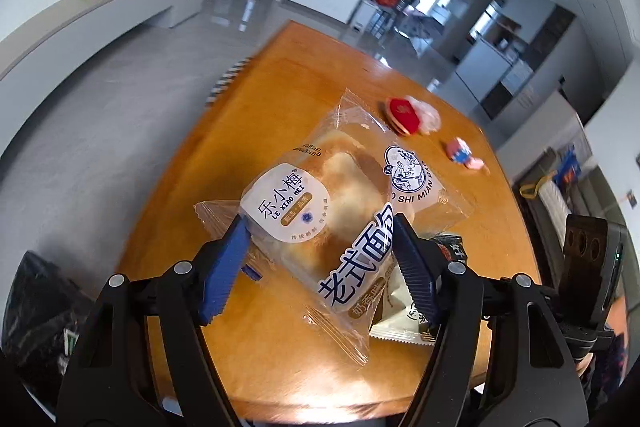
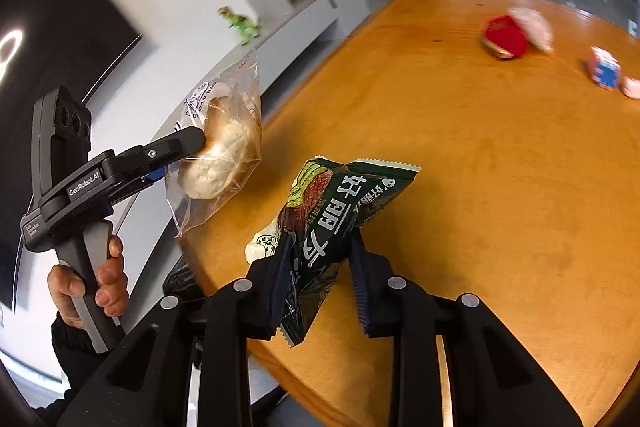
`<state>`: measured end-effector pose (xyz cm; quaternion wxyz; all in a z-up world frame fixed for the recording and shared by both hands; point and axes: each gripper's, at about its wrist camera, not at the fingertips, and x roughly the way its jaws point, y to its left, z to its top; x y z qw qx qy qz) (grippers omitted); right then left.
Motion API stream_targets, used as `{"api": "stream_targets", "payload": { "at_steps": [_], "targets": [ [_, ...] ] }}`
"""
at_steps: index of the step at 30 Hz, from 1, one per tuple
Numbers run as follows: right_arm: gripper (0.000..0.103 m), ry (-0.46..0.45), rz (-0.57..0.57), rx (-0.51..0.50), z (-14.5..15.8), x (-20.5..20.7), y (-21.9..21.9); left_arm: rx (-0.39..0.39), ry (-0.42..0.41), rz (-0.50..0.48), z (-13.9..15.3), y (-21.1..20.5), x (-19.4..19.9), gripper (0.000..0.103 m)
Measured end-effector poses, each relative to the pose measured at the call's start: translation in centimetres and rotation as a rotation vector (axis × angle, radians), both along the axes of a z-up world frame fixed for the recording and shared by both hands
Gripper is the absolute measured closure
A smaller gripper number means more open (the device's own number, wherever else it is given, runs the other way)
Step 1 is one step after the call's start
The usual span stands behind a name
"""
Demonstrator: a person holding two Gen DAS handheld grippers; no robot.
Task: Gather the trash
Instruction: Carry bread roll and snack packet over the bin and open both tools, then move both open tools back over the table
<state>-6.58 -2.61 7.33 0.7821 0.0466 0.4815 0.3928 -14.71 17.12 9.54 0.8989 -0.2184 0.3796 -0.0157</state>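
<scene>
A: Left gripper, with its blue ribbed pads, is closed on the clear plastic bag with the pale bread roll inside; the bag is carried in the air above the edge of the round orange wooden table. How should it be carried well?

B: The grip should be kept steady, because the film is slippery and the roll is soft.

A: And the right gripper?

B: It is closed narrowly on the dark green printed snack wrapper, held above the table edge. Only the lower end is pinched, so no quick swing is advised.

A: What is left?

B: A red round packet with crumpled clear film and a small pink and blue wrapper lie on the far side, well apart from both grippers. A black bag, probably for the trash, is seen low beside the table.
</scene>
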Motion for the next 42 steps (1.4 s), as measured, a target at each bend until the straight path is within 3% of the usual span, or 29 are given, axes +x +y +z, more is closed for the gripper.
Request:
{"api": "stream_targets", "payload": {
  "at_steps": [9,16,18,19,20,21,24,28,34,37,39,42],
  "targets": [
    [0.073,-0.019,0.305,0.002,1.3,-6.4,11.9,0.032,0.010,0.282,-0.4,8.2,-11.4,0.034],
    [0.072,0.011,0.550,-0.026,0.2,-11.9,20.9,0.068,0.063,0.544,-1.8,13.2,-19.6,0.034],
    [0.061,0.006,0.597,-0.024,-0.2,-13.2,23.6,0.067,0.077,0.622,-2.4,14.4,-21.8,0.032],
    [0.032,-0.004,0.589,-0.019,-0.2,-13.4,24.2,0.077,0.089,0.681,-2.6,15.0,-22.9,0.024],
    [0.016,-0.021,0.569,0.015,-0.1,-13.7,24.9,0.092,0.085,0.743,-2.6,15.6,-24.1,0.015],
    [0.014,-0.029,0.564,0.038,0.0,-13.8,25.2,0.102,0.071,0.796,-2.5,15.9,-25.0,0.006],
    [0.013,-0.017,0.582,0.002,-0.4,-14.0,26.5,0.098,0.036,0.921,-2.0,17.1,-27.6,0.006],
    [0.013,0.009,0.580,-0.001,-0.9,-13.7,25.7,0.032,0.027,0.936,-2.2,18.2,-28.4,0.006],
    [0.011,0.018,0.569,0.010,0.1,-13.8,24.7,0.010,0.041,0.900,-2.9,18.2,-27.5,0.006],
    [0.002,0.027,0.571,0.023,0.1,-13.4,24.1,0.008,0.045,0.876,-3.1,17.9,-26.6,0.006],
    [0.002,0.038,0.574,0.028,0.3,-12.7,23.4,0.012,0.048,0.850,-2.9,17.5,-25.7,0.006],
    [0.002,-0.002,0.528,0.035,0.8,-11.5,21.9,0.026,0.054,0.806,-2.5,16.6,-23.7,0.006]
  ]
}}
